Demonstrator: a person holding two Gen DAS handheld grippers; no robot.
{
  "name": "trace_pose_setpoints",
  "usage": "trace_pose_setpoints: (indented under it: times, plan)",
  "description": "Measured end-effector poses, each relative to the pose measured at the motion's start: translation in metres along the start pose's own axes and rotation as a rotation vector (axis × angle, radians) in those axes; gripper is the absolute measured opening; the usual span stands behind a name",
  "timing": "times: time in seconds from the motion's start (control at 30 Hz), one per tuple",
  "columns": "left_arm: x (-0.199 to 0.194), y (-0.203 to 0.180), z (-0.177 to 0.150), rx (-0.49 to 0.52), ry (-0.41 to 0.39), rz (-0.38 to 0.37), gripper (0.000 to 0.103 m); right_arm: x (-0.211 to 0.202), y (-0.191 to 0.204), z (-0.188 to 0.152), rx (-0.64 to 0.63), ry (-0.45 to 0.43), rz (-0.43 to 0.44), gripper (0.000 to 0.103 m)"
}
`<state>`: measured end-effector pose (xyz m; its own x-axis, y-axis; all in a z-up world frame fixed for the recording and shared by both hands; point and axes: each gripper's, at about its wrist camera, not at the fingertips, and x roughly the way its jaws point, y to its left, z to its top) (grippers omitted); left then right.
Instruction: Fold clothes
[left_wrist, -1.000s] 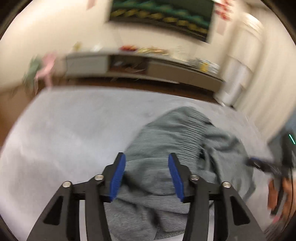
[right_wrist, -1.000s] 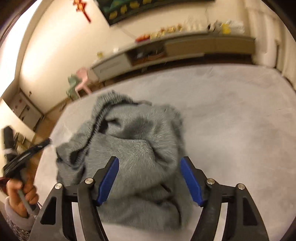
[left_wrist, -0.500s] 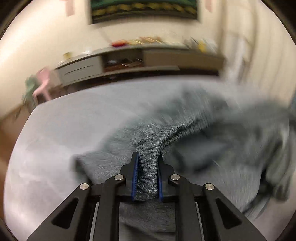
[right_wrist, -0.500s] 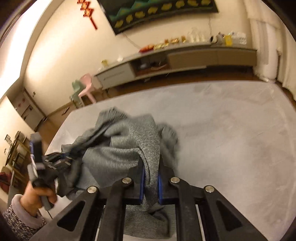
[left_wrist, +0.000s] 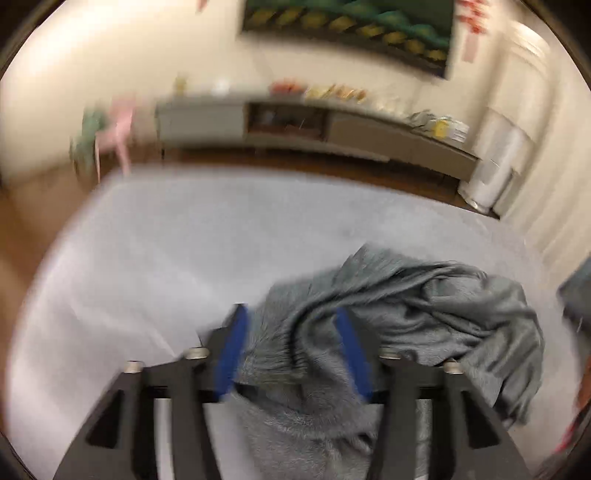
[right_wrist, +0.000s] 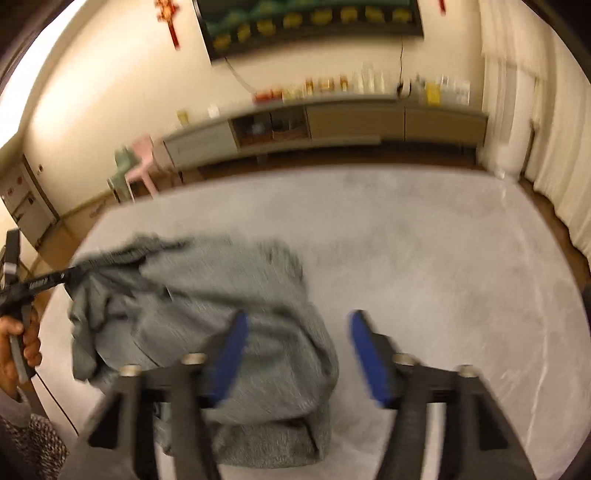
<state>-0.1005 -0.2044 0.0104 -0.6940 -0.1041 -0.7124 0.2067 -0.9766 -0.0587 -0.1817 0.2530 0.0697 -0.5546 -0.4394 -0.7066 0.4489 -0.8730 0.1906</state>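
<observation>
Lying crumpled on the pale grey surface (right_wrist: 424, 258), the grey garment (right_wrist: 229, 302) sits below both grippers.

In the left wrist view the left gripper (left_wrist: 291, 343) has its blue fingers (left_wrist: 232, 350) spread apart with bunched cloth between them, not pinched. The right gripper (right_wrist: 299, 354) is likewise released, its left finger (right_wrist: 229, 354) over the heap's right edge. Behind stand a long low cabinet (right_wrist: 332, 125) and a pink chair (right_wrist: 142, 162).

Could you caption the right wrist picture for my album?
Open right tongs hover over a crumpled grey garment on a pale grey surface.
</observation>
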Motion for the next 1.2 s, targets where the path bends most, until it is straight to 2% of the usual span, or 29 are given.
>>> trace_pose_setpoints:
  times: [0.03,0.1,0.23,0.3,0.33,0.37,0.4,0.43,0.47,0.5,0.53,0.57,0.6,0.67,0.73,0.77,0.8,0.83,0.9,0.93,0.97,1.03,1.07,1.1,1.17,1.2]
  plan:
    - [-0.008,-0.010,0.001,0.061,-0.029,0.004,0.066,-0.001,-0.001,0.001,0.011,0.002,0.011,0.071]
    - [-0.003,-0.028,0.010,0.149,-0.012,-0.010,0.067,0.004,-0.004,-0.002,0.038,0.050,0.044,0.071]
    - [0.053,-0.082,0.022,0.335,0.131,-0.091,0.067,0.013,-0.001,-0.010,0.056,0.126,0.089,0.071]
    - [0.096,-0.110,0.026,0.418,0.202,-0.050,0.067,0.017,0.005,-0.014,0.032,0.143,0.089,0.071]
    - [0.118,-0.117,0.026,0.456,0.233,-0.010,0.061,0.022,0.007,-0.017,0.014,0.164,0.090,0.071]
    - [0.137,-0.122,0.024,0.476,0.274,0.007,0.033,0.027,0.010,-0.021,-0.003,0.190,0.092,0.071]
    - [0.152,-0.126,0.024,0.491,0.308,0.021,0.014,0.035,0.013,-0.026,-0.027,0.229,0.094,0.071]
    - [0.154,-0.127,0.028,0.483,0.307,0.023,0.012,0.045,0.016,-0.032,-0.057,0.276,0.096,0.070]
    - [0.155,-0.128,0.031,0.475,0.306,0.026,0.011,0.054,0.021,-0.039,-0.097,0.319,0.105,0.052]
    - [0.154,-0.128,0.036,0.460,0.298,0.022,0.011,0.060,0.025,-0.043,-0.128,0.347,0.109,0.027]
    - [0.139,-0.126,0.047,0.404,0.256,-0.016,0.010,0.063,0.026,-0.045,-0.142,0.360,0.104,0.004]
    - [0.115,-0.116,0.061,0.308,0.200,-0.084,0.010,0.059,0.026,-0.042,-0.150,0.334,0.090,0.003]
    - [0.089,-0.104,0.073,0.212,0.140,-0.152,0.010,0.038,0.022,-0.029,-0.131,0.245,0.097,0.003]
    - [0.018,-0.061,0.091,0.016,-0.010,-0.270,0.010,-0.027,0.011,0.004,-0.066,0.021,0.186,0.003]
    - [-0.036,-0.006,0.096,-0.164,-0.124,-0.311,0.010,-0.102,0.006,0.034,-0.052,-0.207,0.249,0.001]
    - [-0.044,0.017,0.093,-0.227,-0.136,-0.293,0.010,-0.120,0.007,0.044,-0.057,-0.269,0.248,0.001]
    - [-0.041,0.042,0.089,-0.291,-0.118,-0.238,0.010,-0.121,0.008,0.053,-0.052,-0.287,0.234,0.001]
    - [-0.036,0.066,0.084,-0.354,-0.095,-0.180,0.011,-0.116,0.010,0.060,-0.045,-0.290,0.221,0.001]
    - [-0.005,0.107,0.052,-0.459,0.018,-0.032,0.011,-0.064,0.014,0.067,-0.030,-0.206,0.229,0.004]
    - [0.014,0.122,0.029,-0.491,0.085,0.040,0.011,-0.028,0.015,0.063,-0.031,-0.132,0.236,0.022]
    - [0.031,0.137,0.004,-0.518,0.148,0.100,0.012,0.004,0.015,0.053,-0.028,-0.059,0.202,0.032]
    - [0.057,0.150,-0.050,-0.530,0.242,0.099,0.014,0.045,0.000,0.020,0.034,0.057,0.099,0.035]
    - [0.066,0.152,-0.069,-0.525,0.289,0.094,0.012,0.055,-0.009,0.007,0.064,0.099,0.073,0.035]
    - [0.071,0.150,-0.075,-0.501,0.355,0.102,0.015,0.054,-0.018,-0.001,0.084,0.122,0.076,0.035]
    - [0.046,0.137,-0.045,-0.404,0.219,0.073,0.030,0.054,-0.035,-0.015,0.122,0.167,0.082,0.041]
    - [0.032,0.132,-0.032,-0.377,0.144,0.060,0.035,0.052,-0.042,-0.020,0.143,0.175,0.077,0.050]
